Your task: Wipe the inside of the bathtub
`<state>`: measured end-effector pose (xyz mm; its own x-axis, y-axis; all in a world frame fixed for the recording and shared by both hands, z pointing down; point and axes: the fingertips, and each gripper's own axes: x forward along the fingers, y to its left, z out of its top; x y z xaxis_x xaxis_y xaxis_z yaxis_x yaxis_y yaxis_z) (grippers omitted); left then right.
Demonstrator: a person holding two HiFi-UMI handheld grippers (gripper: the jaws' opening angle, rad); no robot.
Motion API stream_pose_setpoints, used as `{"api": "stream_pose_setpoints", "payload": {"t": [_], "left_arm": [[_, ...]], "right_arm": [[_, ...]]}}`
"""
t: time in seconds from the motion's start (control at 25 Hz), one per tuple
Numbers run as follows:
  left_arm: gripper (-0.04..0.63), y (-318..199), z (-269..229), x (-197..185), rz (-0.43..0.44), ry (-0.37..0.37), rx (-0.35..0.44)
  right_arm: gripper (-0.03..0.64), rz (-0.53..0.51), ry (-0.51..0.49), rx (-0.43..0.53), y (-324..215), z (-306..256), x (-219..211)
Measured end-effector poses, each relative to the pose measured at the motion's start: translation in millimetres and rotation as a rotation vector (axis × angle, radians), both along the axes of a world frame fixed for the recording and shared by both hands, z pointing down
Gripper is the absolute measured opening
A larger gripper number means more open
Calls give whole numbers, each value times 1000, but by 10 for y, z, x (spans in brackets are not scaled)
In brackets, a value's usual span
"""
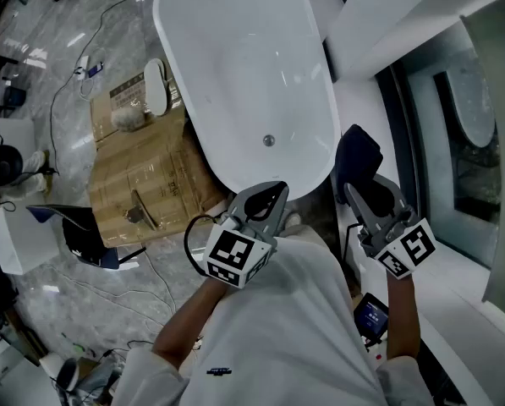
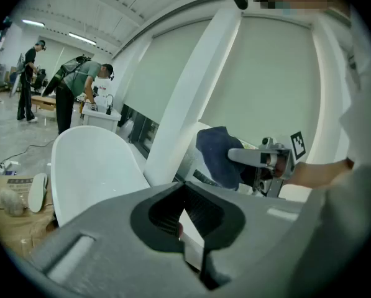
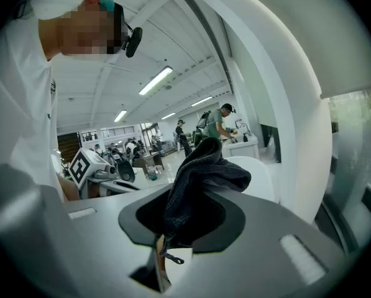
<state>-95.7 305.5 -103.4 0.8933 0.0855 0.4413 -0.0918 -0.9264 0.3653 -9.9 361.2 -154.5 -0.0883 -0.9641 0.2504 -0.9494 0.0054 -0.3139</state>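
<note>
The white oval bathtub [image 1: 244, 66] lies ahead of me, its drain [image 1: 268, 140] near the end closest to me. My right gripper [image 1: 359, 189] is shut on a dark blue cloth [image 1: 358, 155], held beside the tub's near right rim. In the right gripper view the cloth [image 3: 204, 172] bunches up out of the jaws. My left gripper [image 1: 271, 194] hovers at the tub's near rim, shut with nothing in it. From the left gripper view the tub [image 2: 92, 166] sits at the left, and the cloth [image 2: 216, 154] hangs from the right gripper [image 2: 233, 157].
Flattened cardboard [image 1: 142, 176] and a white slipper [image 1: 155, 87] lie on the marble floor left of the tub, with cables around them. A white ledge and window [image 1: 455, 125] run along the right. People [image 2: 79, 85] work in the background.
</note>
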Motion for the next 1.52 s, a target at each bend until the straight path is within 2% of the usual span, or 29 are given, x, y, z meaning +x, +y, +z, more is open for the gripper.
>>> {"api": "stream_pose_setpoints", "payload": {"t": [0.24, 0.36, 0.56, 0.8, 0.96, 1.16, 1.36, 1.52], "left_arm": [[-2, 831, 23, -308, -56, -36, 11], [-2, 1148, 27, -514, -36, -62, 11], [-2, 1416, -13, -570, 18, -57, 8], [-2, 1257, -134, -770, -10, -27, 27], [-2, 999, -249, -927, -44, 6, 30], [-2, 674, -168, -1047, -59, 28, -15], [-2, 520, -113, -997, -36, 30, -34], [-2, 377, -132, -709, -51, 35, -43]], "right_arm": [[72, -69, 51, 4, 752, 133, -499], [72, -26, 16, 7, 1085, 164, -638], [72, 31, 20, -13, 1454, 105, -622], [75, -14, -15, 12, 1375, -21, -855], [75, 40, 4, -14, 1194, -117, -769], [75, 79, 44, -55, 945, -74, -716], [75, 53, 65, -90, 739, -34, -685], [75, 36, 80, -101, 506, -24, -356]]}}
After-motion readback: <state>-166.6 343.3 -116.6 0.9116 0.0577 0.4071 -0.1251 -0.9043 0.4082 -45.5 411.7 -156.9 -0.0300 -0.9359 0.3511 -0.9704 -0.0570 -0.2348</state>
